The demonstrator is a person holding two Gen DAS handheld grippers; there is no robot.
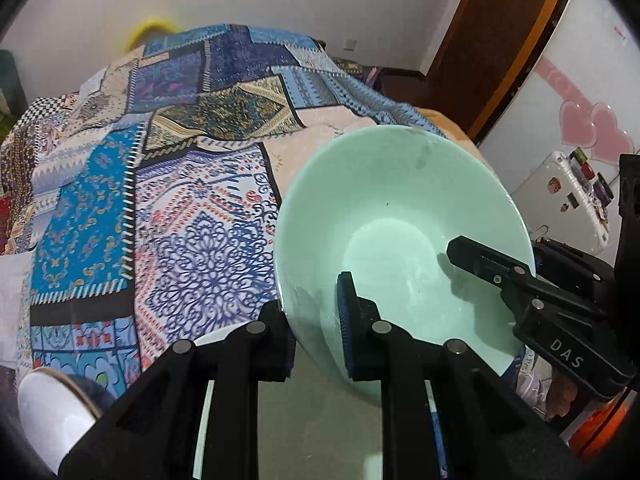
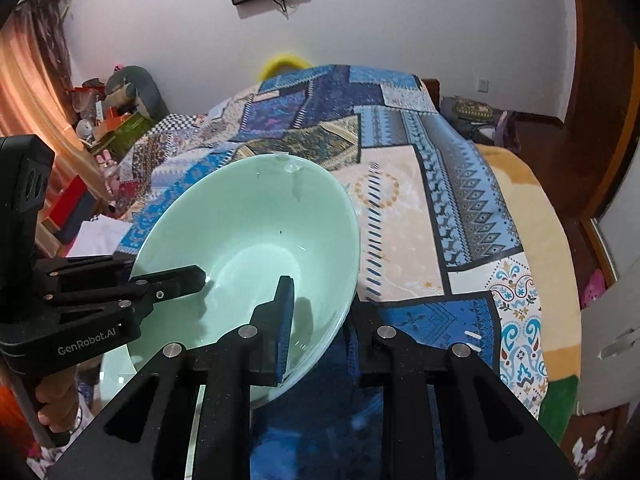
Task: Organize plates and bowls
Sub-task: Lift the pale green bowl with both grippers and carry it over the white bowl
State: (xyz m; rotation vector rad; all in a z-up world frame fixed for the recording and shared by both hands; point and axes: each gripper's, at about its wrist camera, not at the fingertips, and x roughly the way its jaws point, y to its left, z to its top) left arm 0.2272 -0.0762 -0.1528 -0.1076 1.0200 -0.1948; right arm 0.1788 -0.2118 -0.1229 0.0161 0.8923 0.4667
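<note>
A pale green bowl hangs tilted above the patchwork cloth, held from both sides. In the left wrist view my left gripper is shut on the bowl's near rim, one blue pad inside and the other finger outside. In the right wrist view the same bowl sits left of centre, and my right gripper is shut on its rim, with one finger inside and one outside. Each view shows the other gripper's finger reaching into the bowl. Below the bowl, the edge of another pale green dish shows.
The patchwork cloth covers a wide surface that runs to the far wall. A white rounded object lies at the lower left. A white fridge stands to the right. Clutter and a curtain fill the left side.
</note>
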